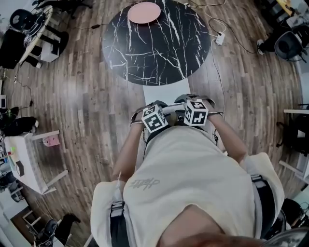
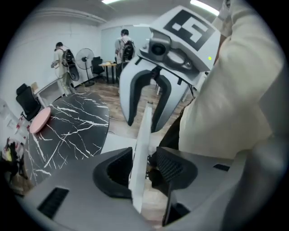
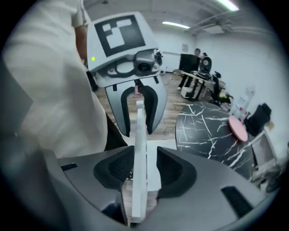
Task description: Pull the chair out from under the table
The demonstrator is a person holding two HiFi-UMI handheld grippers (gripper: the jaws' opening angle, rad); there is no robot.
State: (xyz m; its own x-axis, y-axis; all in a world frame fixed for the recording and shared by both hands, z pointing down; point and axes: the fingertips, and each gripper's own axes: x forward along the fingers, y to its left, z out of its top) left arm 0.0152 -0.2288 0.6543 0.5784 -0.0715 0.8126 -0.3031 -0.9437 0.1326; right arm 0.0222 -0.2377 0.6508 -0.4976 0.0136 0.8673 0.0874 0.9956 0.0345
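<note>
The white chair's seat (image 1: 159, 91) sticks out from under the round black marble table (image 1: 154, 43), just ahead of the person. Its thin white back rail (image 2: 143, 135) (image 3: 140, 135) runs between both pairs of jaws. My left gripper (image 2: 144, 167) (image 1: 152, 109) straddles the rail, which lies against one pad while a gap shows at the other. My right gripper (image 3: 141, 169) (image 1: 192, 102) straddles the same rail a little further along, jaws wide and a gap on each side. The two grippers face each other along the rail.
A pink plate (image 1: 144, 12) lies at the table's far edge. A cable and power strip (image 1: 219, 37) lie on the wood floor to the table's right. A white side table (image 1: 29, 154) stands at left. Two people (image 2: 61, 63) stand by far desks.
</note>
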